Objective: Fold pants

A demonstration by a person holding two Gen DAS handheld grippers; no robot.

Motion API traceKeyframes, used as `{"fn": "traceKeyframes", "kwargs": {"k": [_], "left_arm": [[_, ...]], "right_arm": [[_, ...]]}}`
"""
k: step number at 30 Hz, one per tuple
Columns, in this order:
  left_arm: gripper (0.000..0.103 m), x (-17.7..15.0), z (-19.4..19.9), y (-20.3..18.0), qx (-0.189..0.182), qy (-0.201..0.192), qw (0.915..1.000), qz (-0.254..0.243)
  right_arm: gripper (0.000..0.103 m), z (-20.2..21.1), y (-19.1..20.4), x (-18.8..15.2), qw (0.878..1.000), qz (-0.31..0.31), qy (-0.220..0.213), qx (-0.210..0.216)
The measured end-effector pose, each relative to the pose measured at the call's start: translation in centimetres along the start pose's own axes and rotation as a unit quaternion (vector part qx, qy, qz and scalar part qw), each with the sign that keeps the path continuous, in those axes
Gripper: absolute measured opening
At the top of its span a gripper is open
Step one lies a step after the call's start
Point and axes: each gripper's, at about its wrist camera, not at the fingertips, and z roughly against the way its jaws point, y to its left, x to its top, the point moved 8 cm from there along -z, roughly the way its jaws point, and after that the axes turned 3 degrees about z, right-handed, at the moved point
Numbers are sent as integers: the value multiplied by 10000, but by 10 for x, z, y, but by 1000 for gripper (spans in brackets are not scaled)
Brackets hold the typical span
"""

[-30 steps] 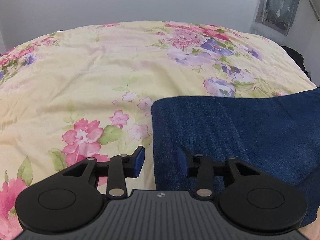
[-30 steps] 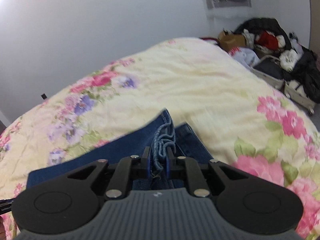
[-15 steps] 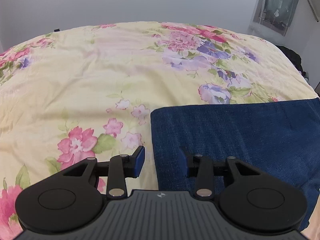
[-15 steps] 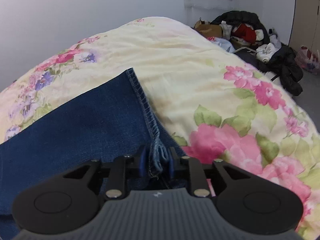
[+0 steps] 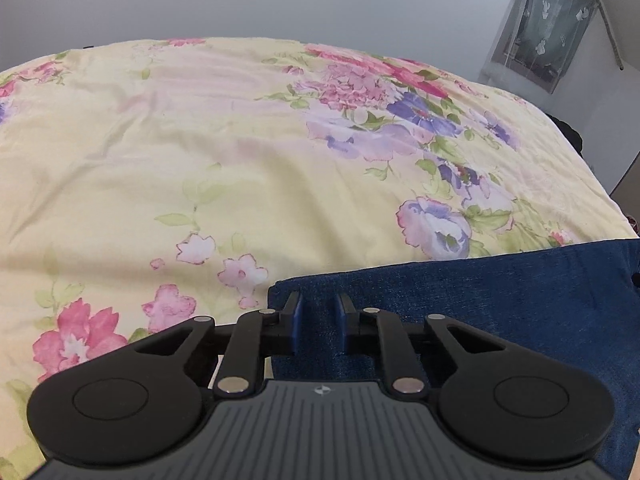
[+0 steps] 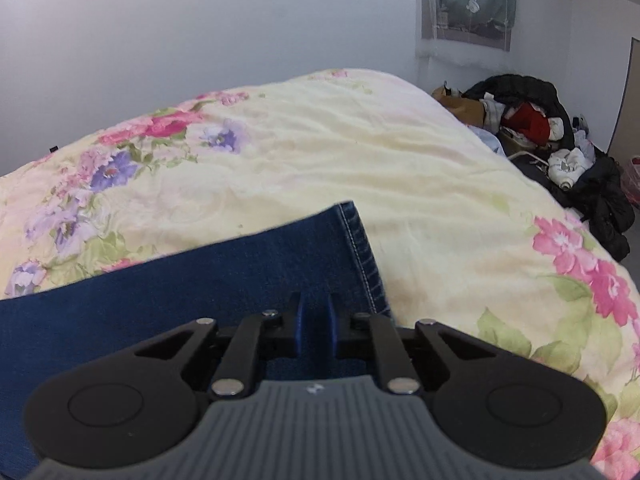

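Dark blue denim pants [image 5: 520, 304] lie flat on a floral bedspread [image 5: 240, 152]. In the left wrist view my left gripper [image 5: 319, 312] sits over the pants' left folded edge, its jaws narrowed with denim between the blue pads. In the right wrist view the pants [image 6: 200, 280] stretch left, and the stitched hem [image 6: 360, 240] runs along their right side. My right gripper [image 6: 314, 316] is just left of that hem, jaws nearly together with denim showing between the pads.
The bedspread [image 6: 400, 168] stretches far ahead in both views. A pile of clothes and bags [image 6: 560, 152] lies on the floor past the bed's right edge. A curtained window [image 5: 548, 24] hangs on the far wall.
The right gripper laid the bunched hem down flat on the bed. The left gripper's jaws narrowed from wide open and moved onto the pants' left edge.
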Motion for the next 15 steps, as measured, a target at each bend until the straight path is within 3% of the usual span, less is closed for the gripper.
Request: {"fn": "traceKeyframes", "kwargs": {"k": [2,6,9,15], "left_arm": [[18,-2,-12,1,70,15,9999,-86],[17,0,-13,5,104,-31,9999,-39],[14,2,9,1,223,-195,9994,-167],[14,-27,67,-19,-131,-169,9985,-500]], "right_arm": [[1,-12,-7,-11,9999,-17,132,-75],[0,-16,-14,-16,9998,-91,150,-70],[0,-8,-11,-14,9994,59,246,-227],[4,45,-13,-14,9998,113,-157,84]]}}
